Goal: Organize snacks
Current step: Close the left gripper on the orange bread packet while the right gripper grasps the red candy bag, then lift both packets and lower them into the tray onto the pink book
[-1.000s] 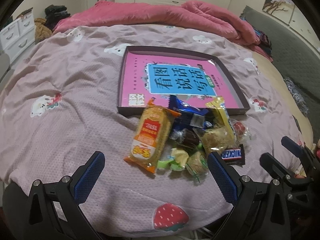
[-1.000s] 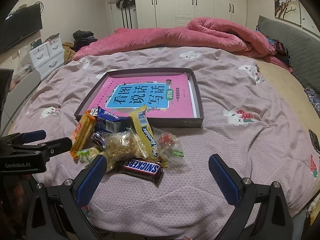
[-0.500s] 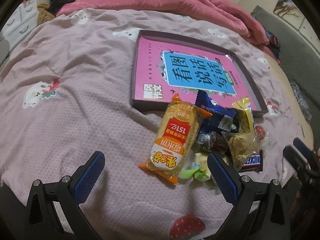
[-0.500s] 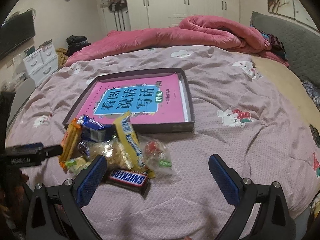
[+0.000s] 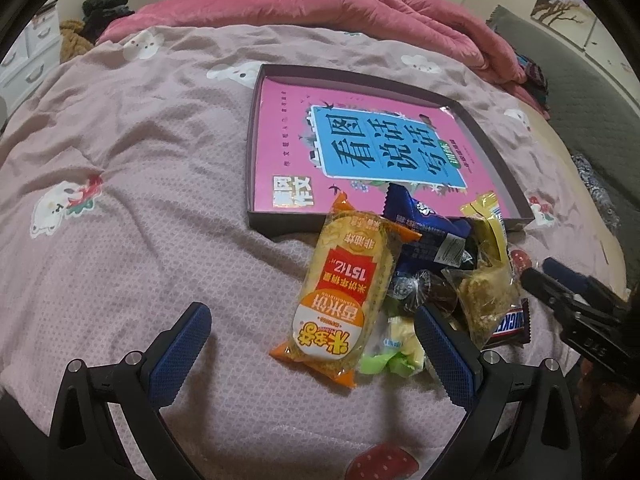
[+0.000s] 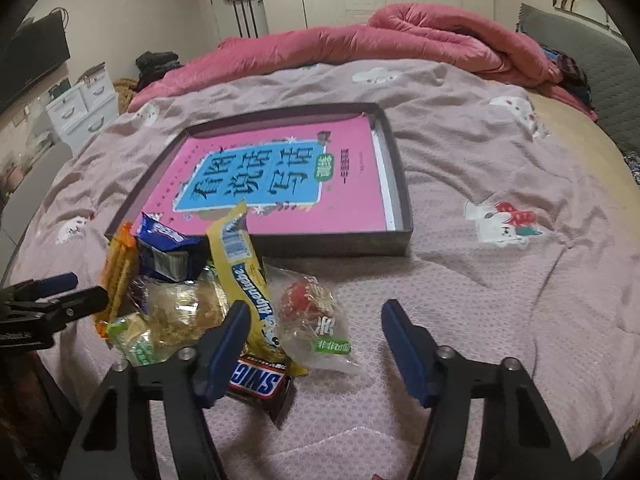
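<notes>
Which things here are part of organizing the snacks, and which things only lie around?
For the job:
- orange rice cracker pack
- blue packet
- yellow Alpenliebe packet
- Snickers bar
- clear bag with a red sweet
- dark shallow box

Only lying around:
- pink book, inside the box
- pink quilt
- white drawers

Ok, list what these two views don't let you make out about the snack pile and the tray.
- Snickers bar: the right wrist view hides its left end behind the right gripper's pad; the left wrist view shows only a corner.
- Dark round sweet: buried under other packets in the left wrist view, wrapper unreadable.
- Tray: a pink book covers its floor in both views.
- Clear packet with red sweet: label too blurred to read.
</notes>
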Available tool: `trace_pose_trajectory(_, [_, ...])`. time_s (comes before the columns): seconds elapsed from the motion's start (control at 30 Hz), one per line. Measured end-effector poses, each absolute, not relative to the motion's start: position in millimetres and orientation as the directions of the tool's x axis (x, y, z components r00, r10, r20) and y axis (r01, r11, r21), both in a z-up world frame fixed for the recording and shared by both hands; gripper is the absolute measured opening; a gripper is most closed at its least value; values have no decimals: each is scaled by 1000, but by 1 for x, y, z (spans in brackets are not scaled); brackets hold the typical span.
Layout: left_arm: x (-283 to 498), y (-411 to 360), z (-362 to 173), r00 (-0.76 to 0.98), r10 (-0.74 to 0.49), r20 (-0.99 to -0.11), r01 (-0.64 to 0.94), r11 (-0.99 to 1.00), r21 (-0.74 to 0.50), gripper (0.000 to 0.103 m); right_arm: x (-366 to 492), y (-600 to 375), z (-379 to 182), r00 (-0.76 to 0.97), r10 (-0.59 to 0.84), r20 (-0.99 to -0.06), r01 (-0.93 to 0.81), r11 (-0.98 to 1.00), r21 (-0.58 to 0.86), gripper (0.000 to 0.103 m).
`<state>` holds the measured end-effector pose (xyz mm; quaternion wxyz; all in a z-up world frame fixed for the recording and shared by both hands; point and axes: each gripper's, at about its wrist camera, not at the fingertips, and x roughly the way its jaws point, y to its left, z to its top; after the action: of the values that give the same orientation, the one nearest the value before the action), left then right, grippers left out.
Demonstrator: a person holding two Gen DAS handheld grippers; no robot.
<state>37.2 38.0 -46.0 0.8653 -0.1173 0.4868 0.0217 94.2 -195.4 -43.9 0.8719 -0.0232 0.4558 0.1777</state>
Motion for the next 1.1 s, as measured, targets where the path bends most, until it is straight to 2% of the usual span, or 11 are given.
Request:
trace_pose_trajectory(0.13, [40,35,-49,522,-84,-849,-134,975,-179,96,102,-201,-53,497,302,-814,-310,938,158,56])
trace_pose_trajectory(0.27, [42,32,-51,516,-93,-852,-126,975,-183,91,101,-193,-54,493,327,-806,-356,921,156,40])
trace_pose_trajectory(0.3, [43,31,-52,516,-93,-852,-124,976,-182,88,101,-189,-55,496,324,-806,-368,919,143,39])
trace_pose_trajectory(0.63, [49,31,-61,499,-124,-858,-119,971,-210,55,101,-194,-53,494,368,-788,-370,909,193,38])
trace_pose_trajectory(0.7, [51,33,-64,497,-139,-857,-118,967,-225,39,99,-198,-51,500,374,-781,-363,909,203,38])
trace_pose_trajectory(1.1, [39,37,-42,555,-149,-818,-106,963,-248,36,89,-212,-26,568,382,-729,-328,917,225,38])
